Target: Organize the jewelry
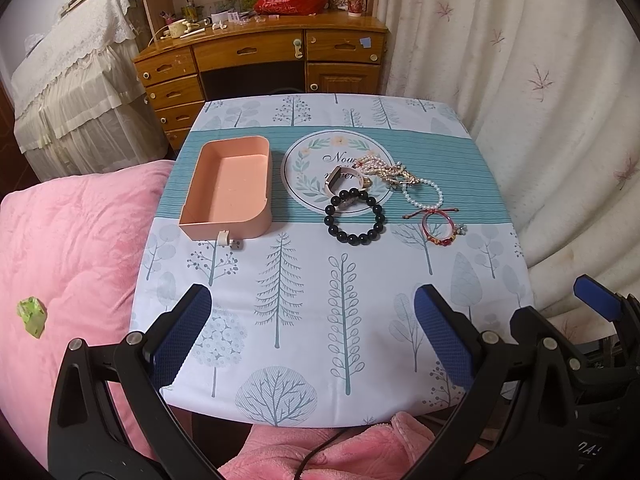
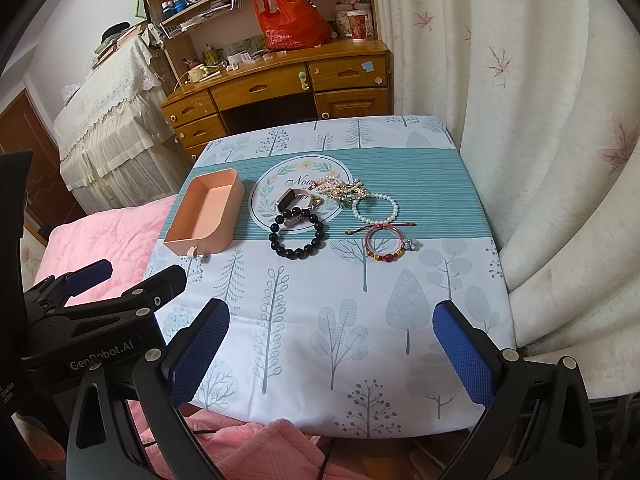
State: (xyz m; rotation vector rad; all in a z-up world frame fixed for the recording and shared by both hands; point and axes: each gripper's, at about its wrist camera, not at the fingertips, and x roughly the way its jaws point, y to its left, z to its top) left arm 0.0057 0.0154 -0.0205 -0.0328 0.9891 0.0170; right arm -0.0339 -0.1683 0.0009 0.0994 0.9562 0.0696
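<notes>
An empty pink tray (image 1: 236,184) (image 2: 204,216) sits at the table's left. To its right lies jewelry: a black bead bracelet (image 1: 355,216) (image 2: 298,232), a pink-strapped watch (image 1: 340,180) (image 2: 292,200), a white pearl bracelet (image 1: 423,196) (image 2: 375,208), a red and pink cord bracelet (image 1: 438,228) (image 2: 384,244) and a tangled pearl and gold chain pile (image 1: 384,170) (image 2: 340,190). My left gripper (image 1: 312,328) is open and empty over the table's near edge. My right gripper (image 2: 332,344) is open and empty, also near the front edge.
The small table has a tree-print cloth (image 1: 320,300) (image 2: 340,320). A pink blanket (image 1: 72,240) lies left, a curtain (image 1: 540,100) hangs right, and a wooden desk (image 1: 260,60) stands behind. A small white clip (image 1: 230,240) lies by the tray's front.
</notes>
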